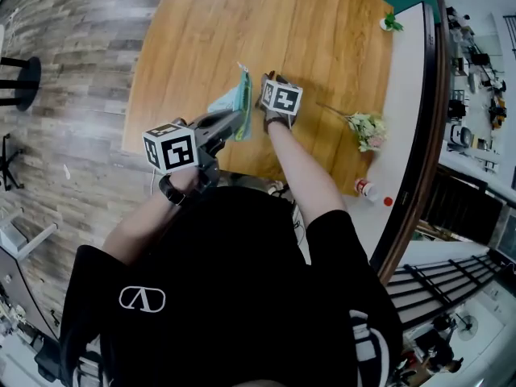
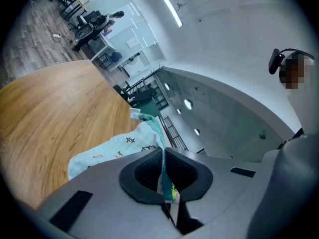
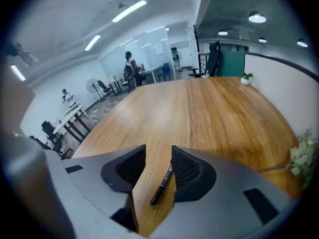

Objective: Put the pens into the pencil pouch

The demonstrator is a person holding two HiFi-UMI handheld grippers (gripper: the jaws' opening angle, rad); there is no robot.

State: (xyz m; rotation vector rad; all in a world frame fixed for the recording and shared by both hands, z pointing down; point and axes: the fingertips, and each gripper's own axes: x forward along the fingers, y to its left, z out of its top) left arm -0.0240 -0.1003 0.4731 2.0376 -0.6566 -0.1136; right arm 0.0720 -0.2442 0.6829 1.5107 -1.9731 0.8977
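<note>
My left gripper (image 1: 235,122) is shut on the teal zip edge of a pale blue pencil pouch (image 1: 229,100) and holds it up over the wooden table (image 1: 201,31). In the left gripper view the pouch (image 2: 114,148) droops away from the jaws, whose midpoint (image 2: 163,169) pinches the zip strip. Something yellow-green shows just behind the pads. My right gripper (image 1: 272,79) points down at the table beside the pouch. Its jaws (image 3: 158,166) stand open around a black pen (image 3: 162,185) that lies flat on the wood close to the right pad. In the head view the pen is hidden.
A bunch of pale flowers (image 1: 367,127) lies at the table's right side, also seen as flowers (image 3: 301,158). A small potted plant (image 1: 390,22) stands at the far corner. A bottle (image 1: 365,187) sits near the white curved wall (image 1: 411,95). People stand far off.
</note>
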